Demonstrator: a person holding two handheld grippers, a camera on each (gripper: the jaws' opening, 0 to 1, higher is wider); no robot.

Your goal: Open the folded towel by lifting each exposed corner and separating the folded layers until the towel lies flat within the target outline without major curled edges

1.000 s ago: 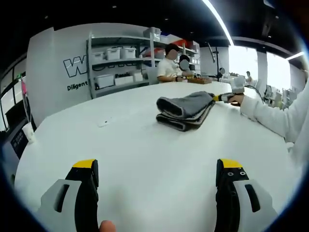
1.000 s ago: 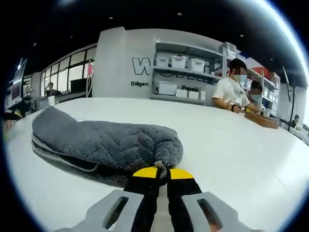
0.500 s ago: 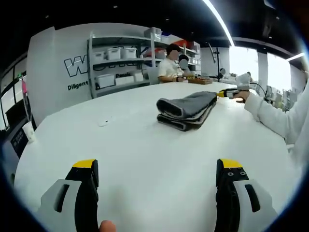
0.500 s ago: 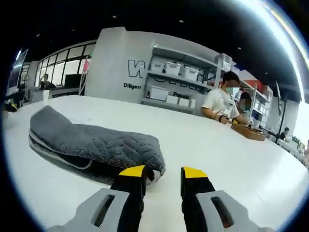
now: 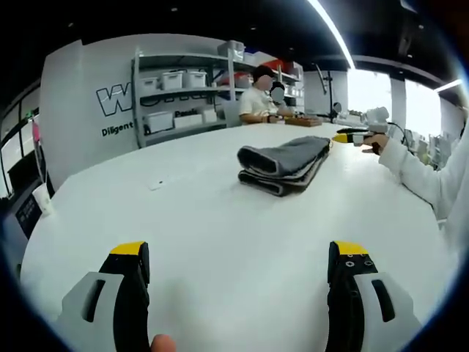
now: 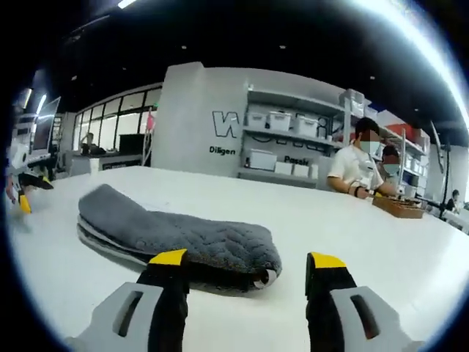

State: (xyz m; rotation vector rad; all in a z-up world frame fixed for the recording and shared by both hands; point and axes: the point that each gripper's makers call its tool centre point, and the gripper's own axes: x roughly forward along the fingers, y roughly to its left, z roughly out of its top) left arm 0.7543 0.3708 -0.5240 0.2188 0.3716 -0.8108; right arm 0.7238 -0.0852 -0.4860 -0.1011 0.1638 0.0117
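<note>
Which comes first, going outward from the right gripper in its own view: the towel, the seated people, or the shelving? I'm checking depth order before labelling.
From the right gripper:
1. Towel, folded on the table just ahead of the jaws, toward the left.
2. Seated people, at the table's far side, to the right.
3. Shelving, against the back wall, behind them.

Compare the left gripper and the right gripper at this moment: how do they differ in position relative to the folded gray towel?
The right gripper sits just in front of the towel, its near end between the tips; the left gripper is far from the towel, with bare white table between. Left's jaws stand wider apart than right's. Both are open, hold nothing, and have yellow tips.
</note>
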